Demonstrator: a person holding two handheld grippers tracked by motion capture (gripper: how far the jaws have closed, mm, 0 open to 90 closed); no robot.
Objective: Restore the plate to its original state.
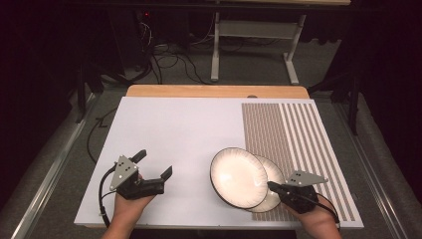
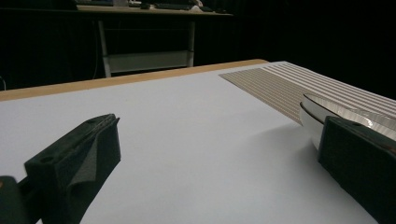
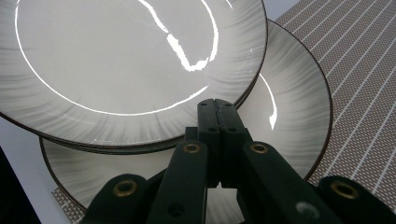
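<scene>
I pinch the rim of the upper white ribbed ceramic plate (image 1: 238, 177) with my right gripper (image 1: 276, 188), overlapping the lower matching plate (image 1: 272, 183); left gripper (image 1: 155, 163) gapes empty beside them. Next, I judge, lift it clear.

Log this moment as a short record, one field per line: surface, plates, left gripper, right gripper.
surface: white board with a brown striped mat at its right side
plates: upper plate lies partly over the lower plate, offset toward the left; the lower one rests partly on the striped mat
left gripper: left gripper jaws wide apart, holding nothing, above the white board to the left of the plates
right gripper: right gripper jaws pressed together at the near edge of the upper plate; whether they pinch its rim cannot be told
</scene>
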